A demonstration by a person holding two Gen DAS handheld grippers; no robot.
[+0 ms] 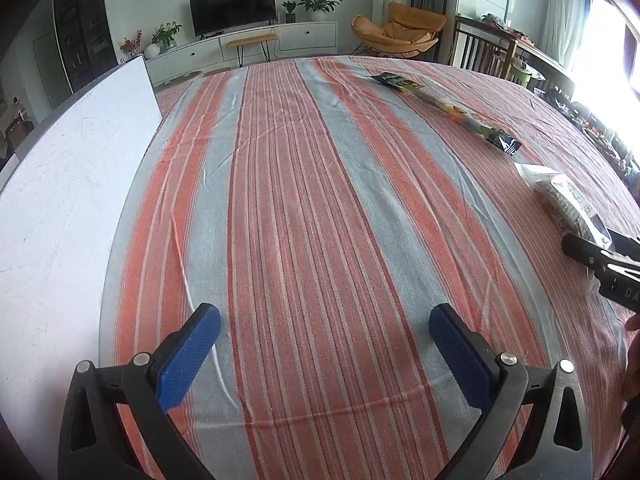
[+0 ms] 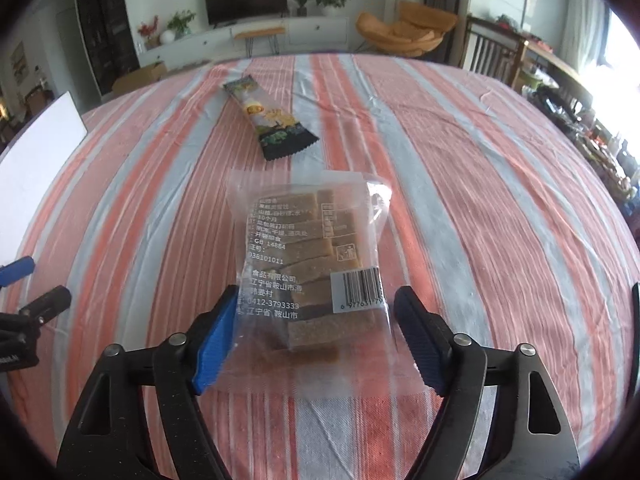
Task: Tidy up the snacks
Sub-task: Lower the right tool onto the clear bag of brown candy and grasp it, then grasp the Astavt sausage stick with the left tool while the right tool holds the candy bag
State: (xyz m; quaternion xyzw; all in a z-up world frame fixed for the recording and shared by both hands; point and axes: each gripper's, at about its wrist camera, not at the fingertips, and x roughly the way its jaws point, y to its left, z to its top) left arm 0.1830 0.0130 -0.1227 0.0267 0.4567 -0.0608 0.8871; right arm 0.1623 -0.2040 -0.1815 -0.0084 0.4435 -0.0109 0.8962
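A clear bag of brown snack bars (image 2: 312,248) lies flat on the striped cloth, printed side up. My right gripper (image 2: 317,294) is open around its near end; the left blue pad (image 2: 216,340) overlaps the bag's edge and the right pad stands just clear of it. Farther back lies a long dark snack packet (image 2: 268,120). In the left wrist view the same packet (image 1: 444,108) and the clear bag (image 1: 568,200) sit at the right. My left gripper (image 1: 325,312) is open over bare cloth with nothing between its fingers.
A white board (image 1: 80,160) lies along the table's left side. The orange, grey and white striped cloth (image 1: 304,184) covers the rest of the table. Beyond the far edge are a TV cabinet, an orange chair and wooden chairs.
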